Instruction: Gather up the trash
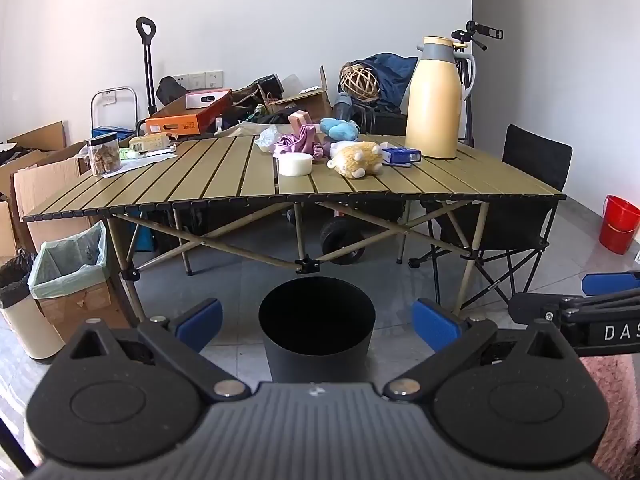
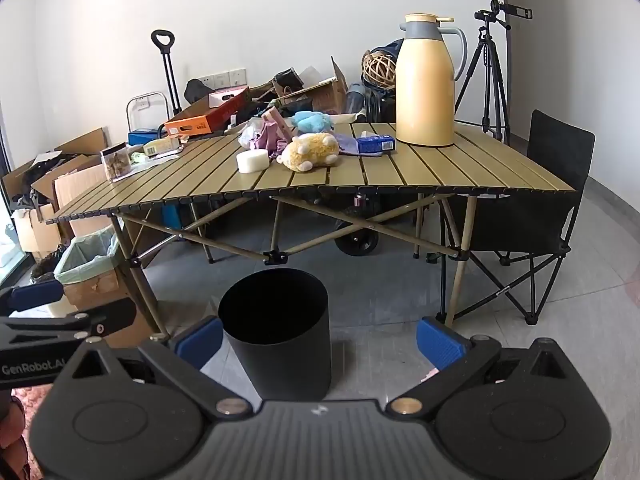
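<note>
— Over by the left wall, see the lined box point(image 1: 70, 258)? That one already has a bag in it. Then comes the slatted table point(image 1: 224, 184), and on it a jar point(image 1: 103, 155), a crumpled clear wrapper point(image 1: 267, 139), a white puck point(image 1: 295, 164), a yellow plush toy point(image 1: 357, 159) and the big yellow jug point(image 1: 435, 98).

— And the claws?

— Both spread wide, nothing between the blue pads. The left gripper point(image 1: 318, 322) and the right gripper point(image 2: 320, 340) sit side by side, tipped downward, well short of the table.

— So where's the trash from there?

— Ahead and above, I'd say. The black bin point(image 1: 316, 330) stands on the floor directly before them, almost framed by the left claw, a little left of centre for the right one. The wrapper lies beyond it, far side of the tabletop, roughly in line with the bin.

— Which hand goes?

— Hard to call; the left looks marginally better lined up. Either must lift and reach forward over the bin.
</note>
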Demonstrator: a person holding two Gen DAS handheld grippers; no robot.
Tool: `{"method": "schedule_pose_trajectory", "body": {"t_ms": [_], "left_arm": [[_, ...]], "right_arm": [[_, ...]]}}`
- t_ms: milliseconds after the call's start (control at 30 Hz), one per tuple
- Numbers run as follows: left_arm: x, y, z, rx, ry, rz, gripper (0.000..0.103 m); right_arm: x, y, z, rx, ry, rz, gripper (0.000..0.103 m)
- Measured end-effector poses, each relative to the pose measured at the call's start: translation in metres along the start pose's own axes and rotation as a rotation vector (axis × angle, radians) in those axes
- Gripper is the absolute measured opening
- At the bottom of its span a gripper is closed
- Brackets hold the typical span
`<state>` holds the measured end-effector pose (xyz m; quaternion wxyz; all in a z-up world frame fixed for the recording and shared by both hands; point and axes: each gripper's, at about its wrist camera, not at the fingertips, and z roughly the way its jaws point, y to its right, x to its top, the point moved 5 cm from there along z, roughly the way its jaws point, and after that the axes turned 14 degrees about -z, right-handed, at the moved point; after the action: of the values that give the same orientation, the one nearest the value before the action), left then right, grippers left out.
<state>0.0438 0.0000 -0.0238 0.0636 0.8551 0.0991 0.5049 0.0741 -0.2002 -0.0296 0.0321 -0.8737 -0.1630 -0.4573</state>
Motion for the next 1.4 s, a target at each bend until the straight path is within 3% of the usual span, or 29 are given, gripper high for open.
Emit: {"method": "schedule_pose_trajectory", "body": {"t_ms": [1400], "left_arm": [[-0.0027, 0.0027, -0.0008, 0.031, -0.012, 0.002, 0.103]], "right_arm": [[-0.0023, 0.0009, -0.001, 0.015, 0.004, 0.005, 0.103]]}}
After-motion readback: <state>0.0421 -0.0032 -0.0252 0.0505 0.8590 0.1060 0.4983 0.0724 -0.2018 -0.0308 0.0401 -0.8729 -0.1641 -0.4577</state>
